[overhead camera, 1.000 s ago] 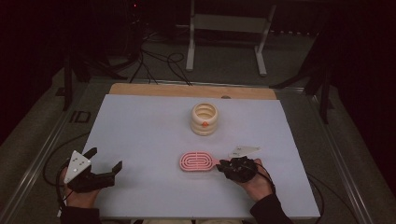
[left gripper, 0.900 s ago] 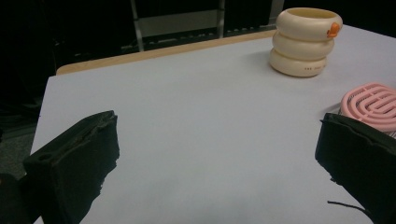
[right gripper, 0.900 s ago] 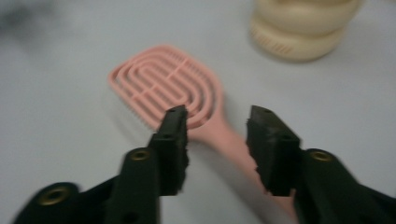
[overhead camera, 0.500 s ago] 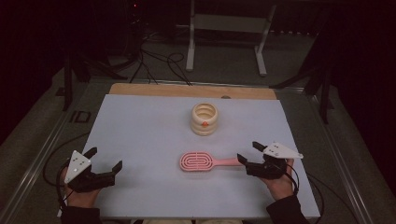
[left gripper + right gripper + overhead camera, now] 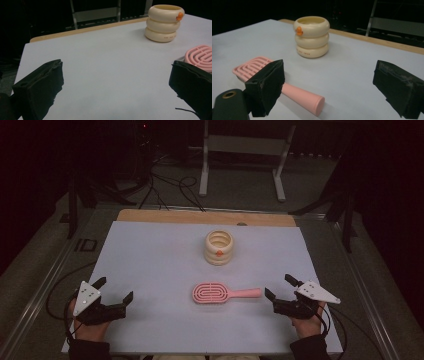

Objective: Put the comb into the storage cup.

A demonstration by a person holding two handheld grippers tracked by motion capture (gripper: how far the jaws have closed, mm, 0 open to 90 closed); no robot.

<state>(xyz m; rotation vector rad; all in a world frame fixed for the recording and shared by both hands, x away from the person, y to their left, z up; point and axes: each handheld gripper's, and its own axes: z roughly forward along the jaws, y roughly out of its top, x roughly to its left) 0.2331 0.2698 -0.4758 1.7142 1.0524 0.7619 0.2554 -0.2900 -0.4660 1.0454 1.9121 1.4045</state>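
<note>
Near the middle of the desk [image 5: 150, 255] lies the pink hairbrush [image 5: 225, 293], flat, handle pointing toward the right tongs [image 5: 279, 292]. Those tongs have just been opening and now stand wide with nothing between them, just beyond the handle's tip and seemingly not touching it. The left tongs [image 5: 116, 290] gape empty, well apart from the brush. Behind it stands a cream ringed cup [image 5: 219, 247].

Smooth matt pink plastic brush [image 5: 225, 293]; glossy cream plastic cup [image 5: 218, 247]; matt white tabletop [image 5: 150, 265].
</note>
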